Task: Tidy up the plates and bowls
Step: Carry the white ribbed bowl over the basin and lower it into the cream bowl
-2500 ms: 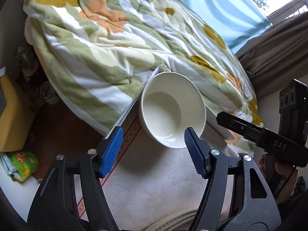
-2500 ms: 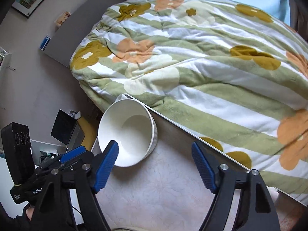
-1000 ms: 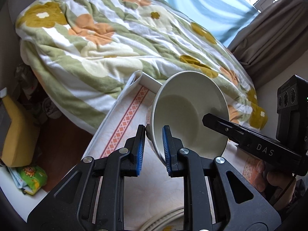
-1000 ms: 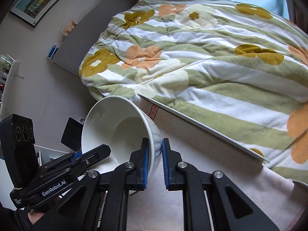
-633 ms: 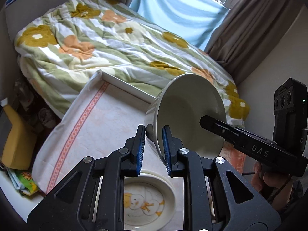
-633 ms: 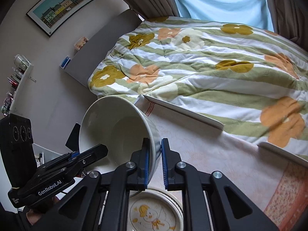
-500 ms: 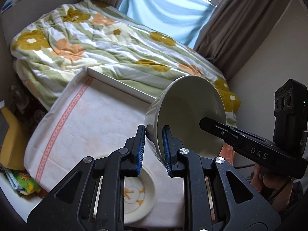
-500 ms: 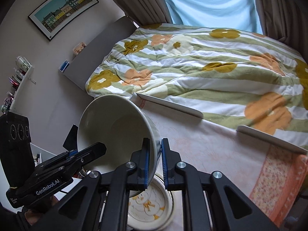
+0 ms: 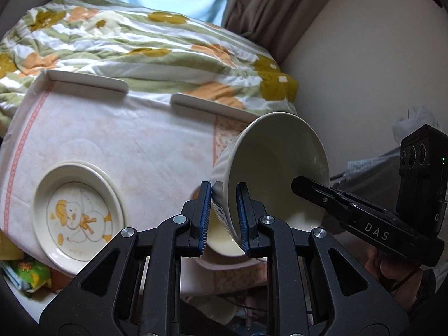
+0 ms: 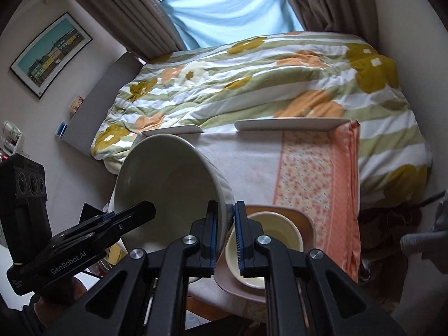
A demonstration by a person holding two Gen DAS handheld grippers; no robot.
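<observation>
Two grippers pinch one large white bowl (image 9: 268, 173) from opposite sides of its rim, holding it tilted in the air above the cloth-covered table (image 9: 134, 140). The left gripper (image 9: 223, 218) has its blue pads pressed together on the bowl's wall, one pad outside and one inside, with only the thickness of the rim between them. The right gripper (image 10: 225, 232) clamps the opposite edge the same way, its jaws nearly together around the rim. In the left wrist view the right gripper appears as a black arm reaching into the bowl's mouth from the right; in the right wrist view the left gripper does the same from the lower left.

Below the tilted bowl, near the front edge of the table, a smaller cream bowl (image 10: 268, 232) sits on a pinkish-brown plate (image 10: 305, 224). The raised bowl hangs just above and beside this stack; whether it touches is hard to tell. To the left on the pale cloth lies a shallow plate with a cartoon figure (image 9: 75, 215), well apart from the stack. An orange floral cloth (image 10: 316, 173) covers the right part of the table. Behind the table is a bed with a flowered green-striped quilt (image 10: 252, 84), and beyond it a blue curtain (image 10: 224, 8).
</observation>
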